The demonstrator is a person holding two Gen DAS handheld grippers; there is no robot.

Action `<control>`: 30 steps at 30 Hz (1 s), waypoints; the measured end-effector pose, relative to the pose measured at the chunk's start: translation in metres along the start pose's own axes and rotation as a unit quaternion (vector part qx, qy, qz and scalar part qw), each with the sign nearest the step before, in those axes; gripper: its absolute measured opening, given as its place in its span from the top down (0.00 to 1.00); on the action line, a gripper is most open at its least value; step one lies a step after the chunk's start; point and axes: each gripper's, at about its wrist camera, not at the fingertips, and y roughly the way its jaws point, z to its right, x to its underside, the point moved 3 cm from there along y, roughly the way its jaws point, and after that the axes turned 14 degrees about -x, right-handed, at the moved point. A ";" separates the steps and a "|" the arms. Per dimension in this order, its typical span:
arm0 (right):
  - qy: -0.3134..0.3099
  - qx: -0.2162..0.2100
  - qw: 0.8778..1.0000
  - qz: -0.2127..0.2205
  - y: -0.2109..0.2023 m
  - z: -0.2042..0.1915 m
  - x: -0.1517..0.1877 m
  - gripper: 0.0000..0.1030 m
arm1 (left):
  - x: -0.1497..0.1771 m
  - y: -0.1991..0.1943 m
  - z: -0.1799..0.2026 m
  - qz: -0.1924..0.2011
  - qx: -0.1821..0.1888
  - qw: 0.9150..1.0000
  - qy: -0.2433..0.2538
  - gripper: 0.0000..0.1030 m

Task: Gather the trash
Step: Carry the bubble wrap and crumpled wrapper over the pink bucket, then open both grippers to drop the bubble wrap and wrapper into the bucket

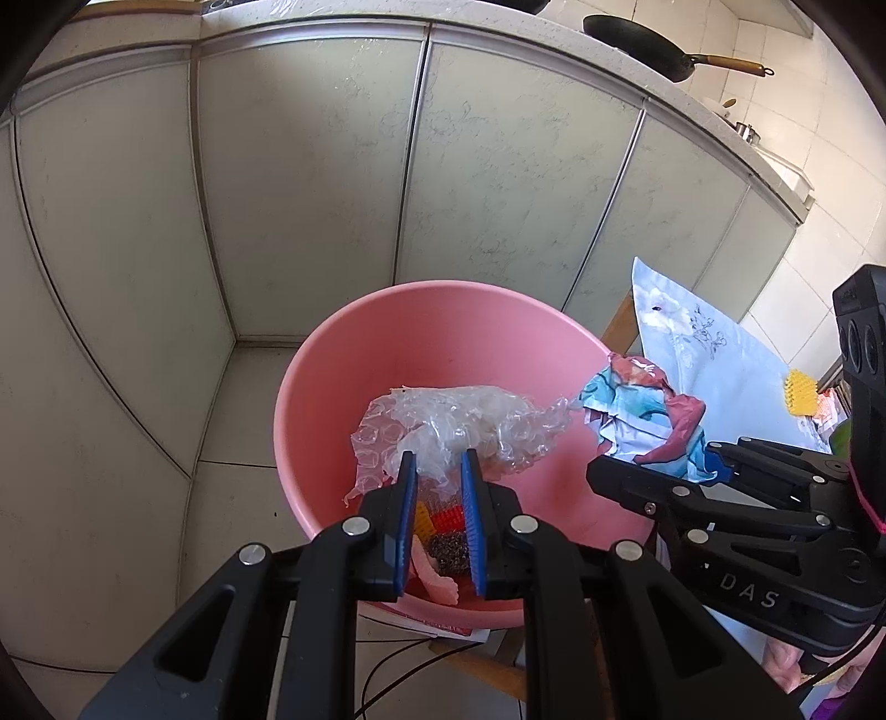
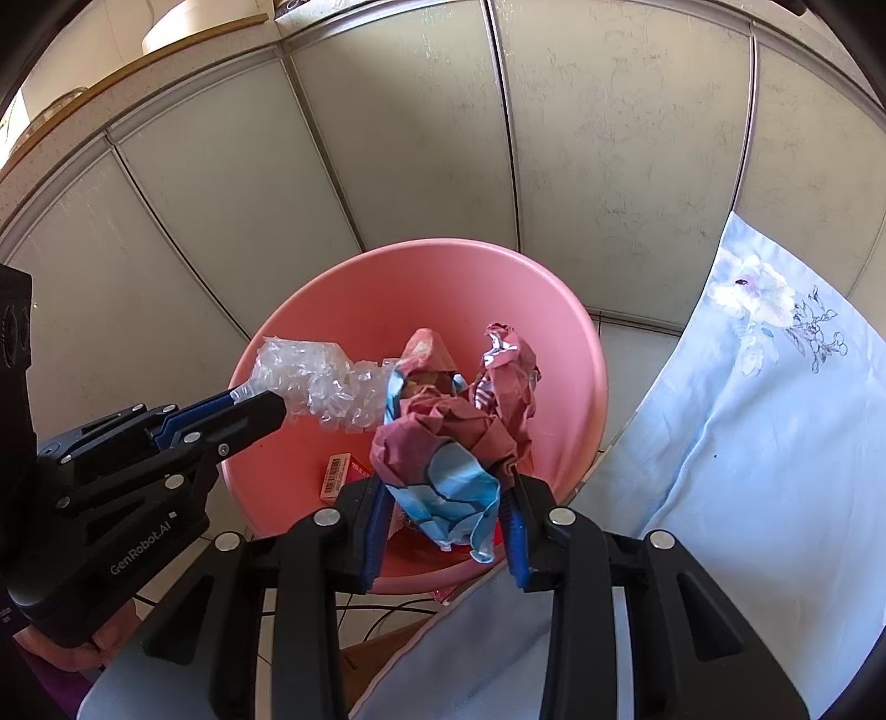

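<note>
Standing on the floor near the cabinets, a pink bin [image 1: 443,332] holds scraps. Above it, the left tongs [image 1: 438,462] pinch crumpled bubble wrap [image 1: 459,426]; the right tongs [image 2: 446,493] pinch a crumpled red-and-blue wrapper [image 2: 443,443] to its right.

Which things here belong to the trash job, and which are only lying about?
Job:
- bubble wrap, in the left gripper
- crumpled paper, in the right gripper
- pink basin

Lying about:
- frying pan
- flowered cloth
</note>
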 end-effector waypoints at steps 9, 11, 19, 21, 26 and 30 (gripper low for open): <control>0.009 0.005 1.000 -0.009 0.003 0.000 -0.004 0.65 | 0.002 0.006 -0.006 -0.009 -0.007 1.000 -0.012 0.82; 0.015 0.003 1.000 -0.010 0.003 0.001 -0.004 0.64 | 0.003 0.007 -0.007 -0.010 -0.007 1.000 -0.016 0.82; 0.023 0.001 1.000 -0.002 0.002 0.000 -0.007 0.55 | 0.004 0.014 -0.009 -0.030 -0.017 0.999 -0.020 0.72; 0.024 -0.002 1.000 0.000 0.001 0.000 -0.007 0.54 | 0.004 0.015 -0.010 -0.035 -0.012 0.999 -0.027 0.71; 0.025 -0.004 1.000 0.004 -0.003 -0.001 -0.004 0.54 | 0.004 0.013 -0.013 -0.038 -0.004 0.999 -0.039 0.67; 0.026 -0.003 1.000 0.006 -0.006 -0.002 -0.002 0.54 | 0.004 0.012 -0.017 -0.042 0.008 0.998 -0.053 0.65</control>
